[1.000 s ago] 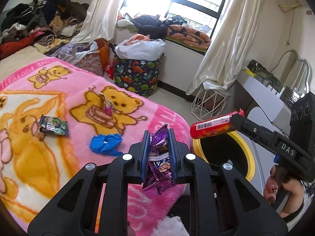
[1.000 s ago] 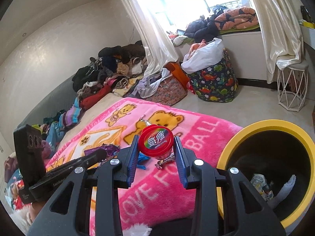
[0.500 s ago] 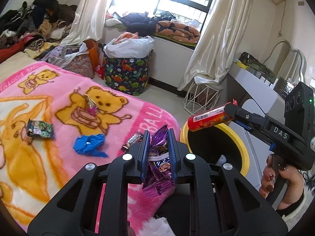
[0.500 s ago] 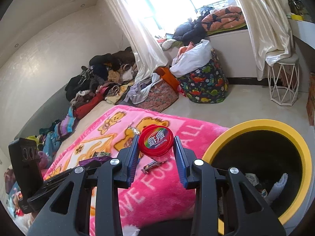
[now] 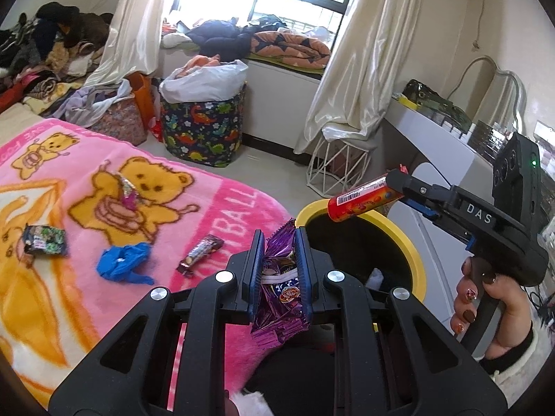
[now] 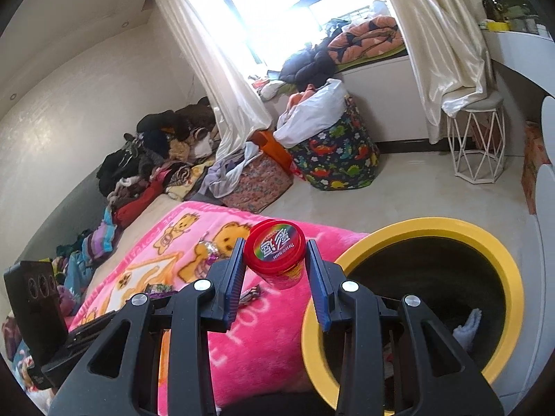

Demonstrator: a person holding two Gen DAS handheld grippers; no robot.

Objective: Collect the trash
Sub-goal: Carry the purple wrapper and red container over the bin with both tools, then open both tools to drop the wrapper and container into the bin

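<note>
Nearest the yellow-rimmed bin (image 5: 414, 260), the left gripper (image 5: 277, 270) is clamped on a purple snack wrapper (image 5: 279, 289), just short of the rim. The right gripper (image 6: 275, 270) pinches a red candy tube (image 6: 275, 258), poised over the rim's far edge. Neither is dropped yet; some scraps already lie inside. Farther from the bin, on the pink blanket (image 5: 225, 201), lie a candy bar wrapper (image 5: 199, 254), a blue glove (image 5: 123, 267), a dark packet (image 5: 44, 244) and a foil wrapper (image 5: 126, 190), so I judge about half remains.
</note>
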